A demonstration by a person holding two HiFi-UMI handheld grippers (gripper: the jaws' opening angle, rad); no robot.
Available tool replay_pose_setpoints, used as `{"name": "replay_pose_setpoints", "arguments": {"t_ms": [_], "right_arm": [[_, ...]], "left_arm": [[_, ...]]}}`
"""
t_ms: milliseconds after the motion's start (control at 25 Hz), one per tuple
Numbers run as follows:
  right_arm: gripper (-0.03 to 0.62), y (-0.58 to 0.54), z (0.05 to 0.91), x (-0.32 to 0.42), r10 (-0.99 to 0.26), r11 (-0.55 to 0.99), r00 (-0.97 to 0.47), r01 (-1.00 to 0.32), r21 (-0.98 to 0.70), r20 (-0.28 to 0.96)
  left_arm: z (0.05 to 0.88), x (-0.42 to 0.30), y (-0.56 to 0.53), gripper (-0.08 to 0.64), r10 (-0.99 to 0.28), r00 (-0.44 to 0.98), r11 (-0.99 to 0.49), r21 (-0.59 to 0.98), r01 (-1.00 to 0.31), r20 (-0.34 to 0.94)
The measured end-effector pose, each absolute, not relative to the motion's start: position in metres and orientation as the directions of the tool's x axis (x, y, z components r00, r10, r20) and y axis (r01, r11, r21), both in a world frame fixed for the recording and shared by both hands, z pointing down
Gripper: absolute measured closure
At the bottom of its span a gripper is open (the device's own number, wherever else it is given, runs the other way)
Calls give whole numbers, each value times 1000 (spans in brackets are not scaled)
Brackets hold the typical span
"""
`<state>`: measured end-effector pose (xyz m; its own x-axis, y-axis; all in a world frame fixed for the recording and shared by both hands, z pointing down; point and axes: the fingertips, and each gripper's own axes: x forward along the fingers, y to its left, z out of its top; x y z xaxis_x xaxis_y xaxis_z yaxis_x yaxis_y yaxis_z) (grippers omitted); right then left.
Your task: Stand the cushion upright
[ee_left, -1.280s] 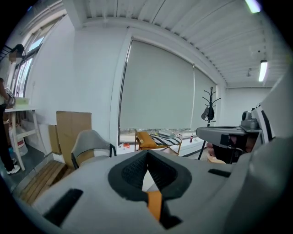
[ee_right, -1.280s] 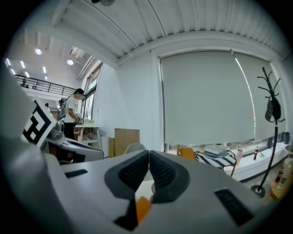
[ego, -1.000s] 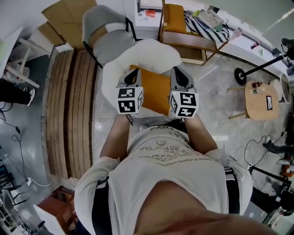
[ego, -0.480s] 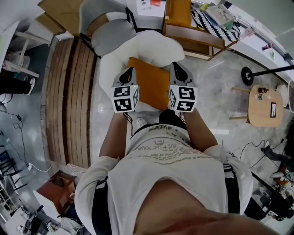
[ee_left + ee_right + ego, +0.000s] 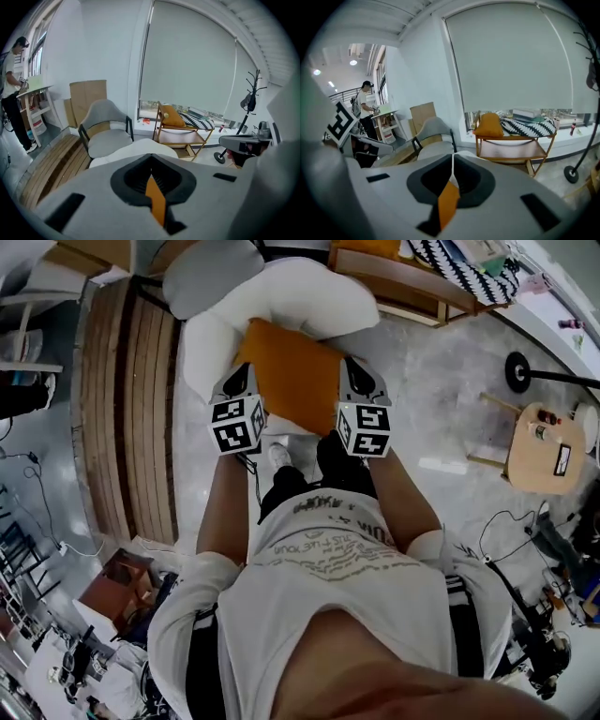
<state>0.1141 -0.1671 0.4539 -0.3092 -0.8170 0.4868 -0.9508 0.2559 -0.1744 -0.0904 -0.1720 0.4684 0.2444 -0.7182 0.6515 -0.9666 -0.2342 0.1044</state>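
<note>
While left gripper (image 5: 240,381) and right gripper (image 5: 356,381) pinch cushion (image 5: 295,381) | clamped edges hidden under jaws

Two grippers: left gripper (image 5: 236,382) and right gripper (image 5: 359,381). Two cushions: one orange cushion (image 5: 292,381) between them, a second cushion (image 5: 489,125) ahead on the one wooden trolley (image 5: 512,150). Just beyond the jaws, one white beanbag (image 5: 291,301) and one grey armchair (image 5: 105,140); off right, one round side table (image 5: 542,446).
</note>
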Motion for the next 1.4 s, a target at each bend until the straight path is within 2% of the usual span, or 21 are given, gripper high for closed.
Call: {"name": "replay_pose_setpoints", "arguments": {"t_ms": [240,640,920,1040,1080,1160,1400], "right_arm": [[563,-181,526,122,-740,259,-356,-934,-247,571],[563,-175,657,158,-601,175,-351,-934,-310,718],[561,-159,740,168,-569,73,-378,-908,-413,731],[536,-150,780,168,-538,53,-381,-905,-421,752],[524,-147,794,167,-523,48,-382,-906,-421,762],[505,-141,820,165,-496,39,-382,-907,-419,780],[474,-129,886,163,-439,44,-372,-918,-394,818]], "left_arm": [[525,-106,-188,540,-654,181,-156,104,-982,734],[631,-86,-198,538,-543,181,-225,66,-972,820],[711,-96,-212,537,-501,165,-234,51,-971,850],[743,-103,-221,537,-499,160,-245,39,-969,851],[754,-106,-223,526,-496,163,-254,37,-967,853],[778,-110,-224,418,-478,165,-282,27,-959,863],[851,-123,-222,373,-407,152,-379,-15,-925,901]]}}
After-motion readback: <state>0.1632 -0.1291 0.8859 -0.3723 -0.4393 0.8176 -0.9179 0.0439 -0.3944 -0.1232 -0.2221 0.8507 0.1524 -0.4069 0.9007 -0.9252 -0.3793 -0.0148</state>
